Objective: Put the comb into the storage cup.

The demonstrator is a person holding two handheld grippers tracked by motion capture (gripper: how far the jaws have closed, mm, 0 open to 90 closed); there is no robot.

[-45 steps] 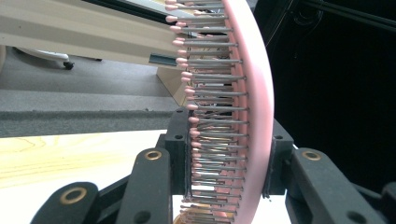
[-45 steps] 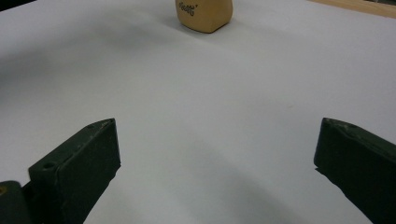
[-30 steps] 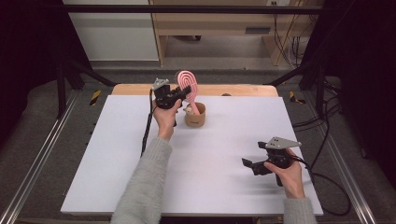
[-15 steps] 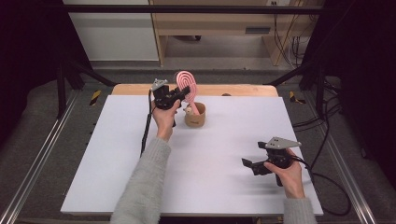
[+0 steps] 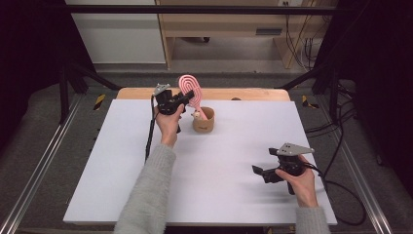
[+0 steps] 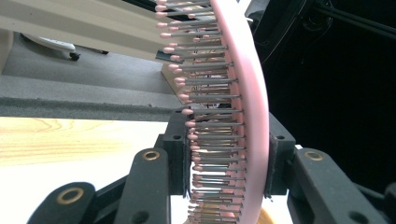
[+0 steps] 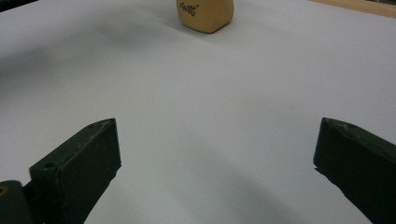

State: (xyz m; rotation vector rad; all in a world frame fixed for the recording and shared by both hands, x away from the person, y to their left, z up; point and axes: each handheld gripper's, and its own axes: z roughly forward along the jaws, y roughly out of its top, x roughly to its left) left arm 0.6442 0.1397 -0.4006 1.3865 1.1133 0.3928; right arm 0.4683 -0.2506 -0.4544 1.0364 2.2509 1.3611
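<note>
A pink hairbrush point(image 5: 190, 89) stands upright with its handle down in a tan cup point(image 5: 203, 120) near the table's far edge. My left gripper point(image 5: 186, 97) is shut on the brush's head. In the left gripper view the pink brush point(image 6: 243, 88) with its metal bristles runs up between the two jaw pads. My right gripper point(image 5: 259, 171) hovers low over the near right of the white table, open and holding nothing. The tan cup point(image 7: 204, 15) shows far ahead in the right gripper view.
The white tabletop point(image 5: 122, 165) has a wooden strip point(image 5: 243, 94) along its far edge. Cables trail from both grippers. A wooden shelf unit point(image 5: 219, 29) stands beyond the table, and metal rails point(image 5: 39, 165) flank it.
</note>
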